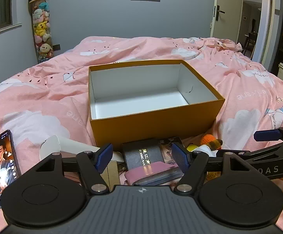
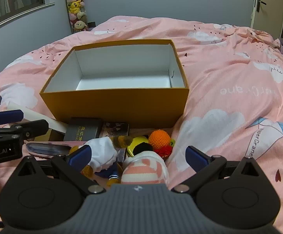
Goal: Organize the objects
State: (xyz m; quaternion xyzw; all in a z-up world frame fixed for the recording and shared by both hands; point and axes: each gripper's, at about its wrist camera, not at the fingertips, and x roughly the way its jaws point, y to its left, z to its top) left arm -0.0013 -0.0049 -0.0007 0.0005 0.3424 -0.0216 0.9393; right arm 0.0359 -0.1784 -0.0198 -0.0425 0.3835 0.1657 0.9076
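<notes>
Left wrist view shows an orange box (image 1: pixel 157 120) with a white inside sitting open on the pink quilt (image 1: pixel 44 97), and nothing lies in it. All the loose things lie in a heap against the box's near wall. Straight in front of that wall is a dark book (image 1: pixel 143 154) with gold lettering, with a pink band (image 1: pixel 151 170) across a stack of cards just nearer than it. A white paper cup (image 1: pixel 63 146) lies tipped on its side beside the box's near left corner, and a phone (image 1: pixel 2 165) with a lit screen lies further left of the box. The left gripper (image 1: pixel 142 159) hangs over the heap just short of the box, its blue pads wide apart with the book and the banded stack between them, and neither pad presses on anything.

From the right wrist view, the box (image 2: pixel 114 105) again shows a bare white floor. Near its right front corner lie an orange knitted ball (image 2: pixel 159 137), a yellow case (image 2: pixel 136 144), a white-clothed soft toy (image 2: pixel 102 152) and a pink-and-white striped sock (image 2: pixel 143 171), all touching one another. The right gripper (image 2: pixel 139 156) hovers over this pile, nearer than the box, spread about as wide as it goes; the toy and the sock lie between its pads, and it has hold of nothing. The left gripper's arm (image 2: pixel 9 134) shows at the left edge, beside the box's near left corner.
</notes>
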